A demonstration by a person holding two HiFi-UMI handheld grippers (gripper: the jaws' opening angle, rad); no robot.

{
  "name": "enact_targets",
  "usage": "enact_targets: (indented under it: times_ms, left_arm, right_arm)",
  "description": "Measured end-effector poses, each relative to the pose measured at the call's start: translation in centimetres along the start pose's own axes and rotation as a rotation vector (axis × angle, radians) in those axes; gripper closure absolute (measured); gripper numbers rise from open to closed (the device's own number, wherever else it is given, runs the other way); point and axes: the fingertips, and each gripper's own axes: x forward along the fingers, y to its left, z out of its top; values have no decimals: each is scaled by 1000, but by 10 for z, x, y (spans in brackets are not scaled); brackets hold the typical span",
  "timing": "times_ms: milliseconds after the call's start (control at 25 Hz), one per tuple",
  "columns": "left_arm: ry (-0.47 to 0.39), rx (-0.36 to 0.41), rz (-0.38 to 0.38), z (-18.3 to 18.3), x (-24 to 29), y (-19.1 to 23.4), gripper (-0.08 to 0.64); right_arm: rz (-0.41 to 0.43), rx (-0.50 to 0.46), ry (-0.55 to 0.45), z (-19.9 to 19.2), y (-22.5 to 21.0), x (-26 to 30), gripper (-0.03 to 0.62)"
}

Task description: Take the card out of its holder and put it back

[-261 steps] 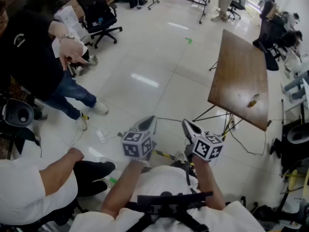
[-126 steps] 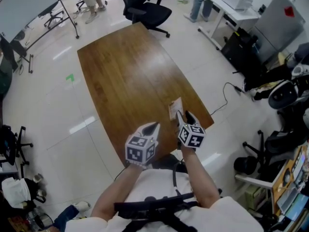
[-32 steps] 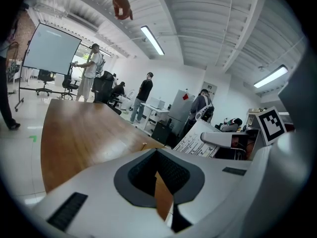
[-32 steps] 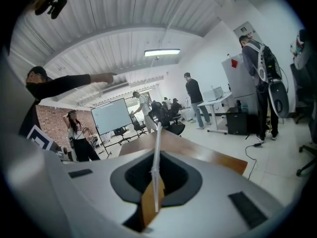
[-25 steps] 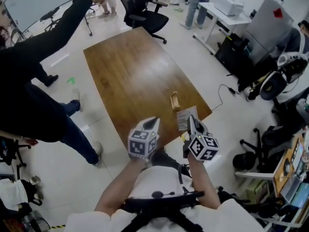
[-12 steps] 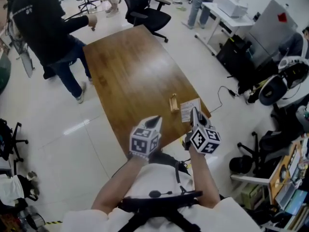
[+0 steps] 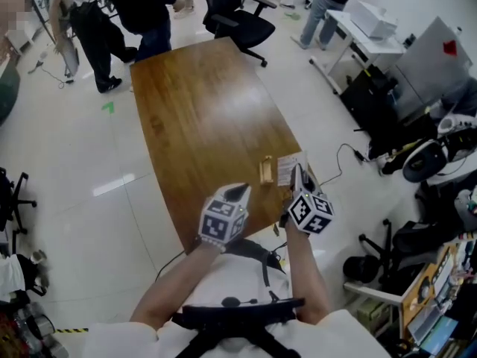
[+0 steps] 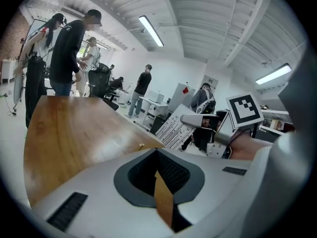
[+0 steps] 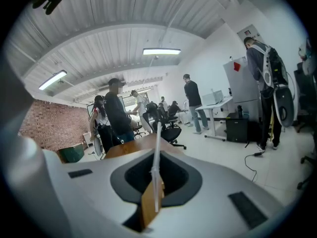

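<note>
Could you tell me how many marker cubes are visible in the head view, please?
2. One cube rides on the left gripper, over the near edge of the table; the other rides on the right gripper, which grips the card. Neither is hidden.

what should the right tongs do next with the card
Probably ease the right tongs sideways toward the wooden holder and lower the card into it: the card is clamped in them just beside the holder, not yet in it.
</note>
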Motion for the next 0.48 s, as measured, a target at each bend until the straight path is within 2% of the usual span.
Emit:
enact_targets:
  times_ms: [480]
  left_arm:
    - [40,-15,5,-1,29,10,563]
  right_arm:
    - [9,12,18,-24,-13,42,572]
